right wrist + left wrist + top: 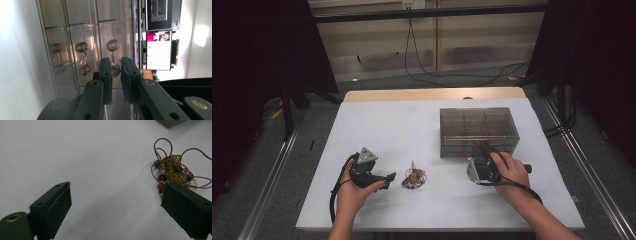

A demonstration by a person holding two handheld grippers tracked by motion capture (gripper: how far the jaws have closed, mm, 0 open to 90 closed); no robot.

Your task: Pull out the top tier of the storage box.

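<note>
A smoky transparent plastic drawer box (478,131) is standing on the white-covered bench (377,125) toward its far right, divided into compartments; whether anything is lying inside them cannot be told. In the right gripper view its front is showing three clear dumbbell-shaped drawer handles (112,57), each running along the drawer face. The right tool (115,67) is sitting at the box's front, its jaws nearly closed with only a narrow gap, straddling the nearest of those handles; whether the pads are actually pressing on it cannot be told. The left tool (115,202) is resting near the front left of the bench, released, jaws standing wide apart and gripping nothing. A tangled necklace of brown cord, gold filigree and red and dark beads (175,170) is lying on the bench just beside the left tool's one jaw, between the two hands in the high view; bunched as it is, it has no clear long axis.
</note>
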